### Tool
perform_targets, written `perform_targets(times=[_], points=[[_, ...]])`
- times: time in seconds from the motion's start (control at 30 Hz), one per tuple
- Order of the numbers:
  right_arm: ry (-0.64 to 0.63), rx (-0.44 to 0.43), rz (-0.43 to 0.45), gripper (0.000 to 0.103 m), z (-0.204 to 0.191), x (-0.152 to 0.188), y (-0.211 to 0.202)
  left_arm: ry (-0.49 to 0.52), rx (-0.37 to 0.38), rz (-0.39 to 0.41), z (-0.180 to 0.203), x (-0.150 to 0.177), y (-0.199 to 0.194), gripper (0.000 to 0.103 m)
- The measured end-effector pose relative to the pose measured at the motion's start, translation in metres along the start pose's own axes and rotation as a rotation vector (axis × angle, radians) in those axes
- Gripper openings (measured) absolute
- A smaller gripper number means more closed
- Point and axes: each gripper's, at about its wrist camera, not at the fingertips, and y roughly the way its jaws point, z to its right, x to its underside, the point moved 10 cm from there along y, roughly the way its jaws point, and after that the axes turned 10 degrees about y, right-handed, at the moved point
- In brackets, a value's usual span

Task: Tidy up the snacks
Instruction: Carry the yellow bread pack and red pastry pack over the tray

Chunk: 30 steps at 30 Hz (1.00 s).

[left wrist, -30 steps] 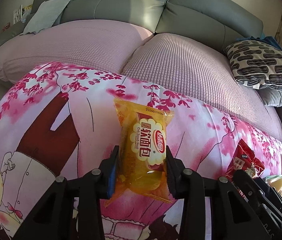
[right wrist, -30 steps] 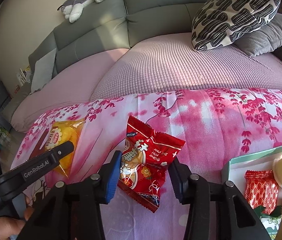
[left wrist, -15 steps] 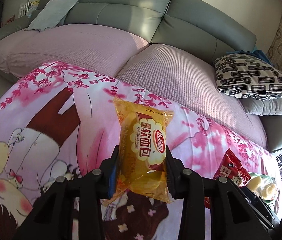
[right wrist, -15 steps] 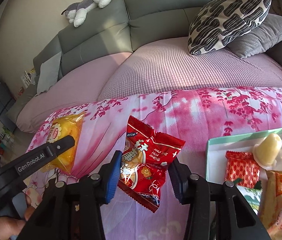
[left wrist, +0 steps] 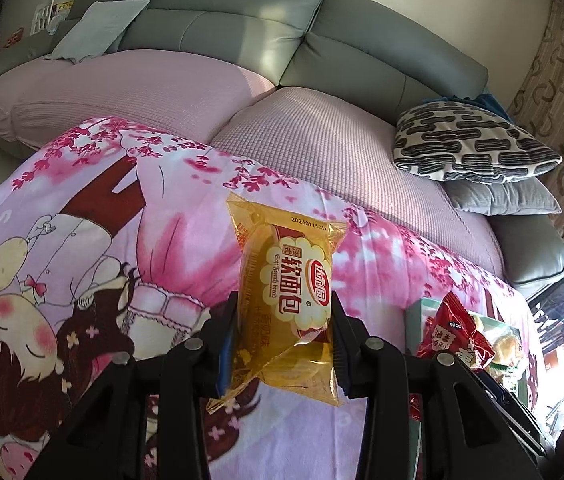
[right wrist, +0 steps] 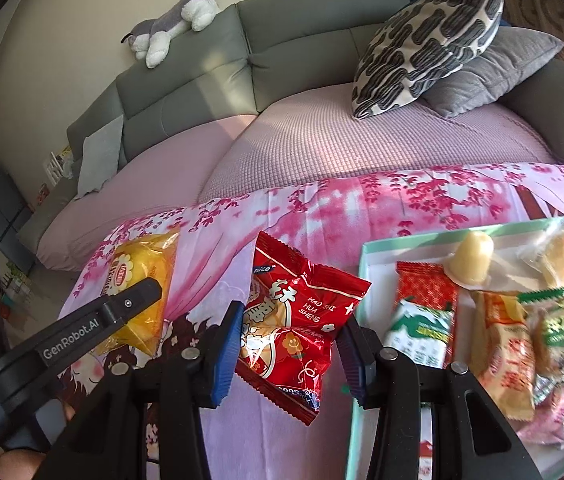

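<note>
The left gripper (left wrist: 283, 344) squeezes a shiny yellow bread packet (left wrist: 287, 300) at mid-frame. The right gripper (right wrist: 287, 354) holds a crinkly red peanut bag (right wrist: 295, 328). Carry both over the pale green snack box (right wrist: 365, 250) at lower right, then let go gently.

Grey sofa (left wrist: 242, 24) at 12 o'clock, pink quilted covers (right wrist: 361, 136), patterned pillow (right wrist: 425, 40) at 1, plush dog (right wrist: 174, 20) on backrest, cream wall (right wrist: 62, 40), sunlit.

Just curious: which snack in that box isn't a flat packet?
The pale yellow jelly cup at the box's far edge: domed and smooth, while the others are flat printed wrappers.
</note>
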Motion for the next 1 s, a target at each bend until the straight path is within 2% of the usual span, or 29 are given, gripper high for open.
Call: perform_targets(times=[0.37, 0.63, 0.8, 1.0], points=[[0.045, 0.036, 0.023, 0.048, 0.034, 0.008, -0.038, 0.089, 0.076, -0.011, 0.053, 0.023, -0.018, 0.041], [0.116, 0.058, 0.048, 0.048, 0.069, 0.009, -0.062, 0.124, 0.095, -0.007, 0.076, 0.029, -0.025, 0.041], [0.161, 0.083, 0.099, 0.048, 0.097, 0.002, -0.081, 0.14, 0.111, -0.006, 0.09, 0.034, -0.029, 0.041], [0.26, 0.156, 0.123, 0.048, 0.152, -0.003, -0.095, 0.184, 0.13, -0.007, 0.114, 0.041, -0.033, 0.041]])
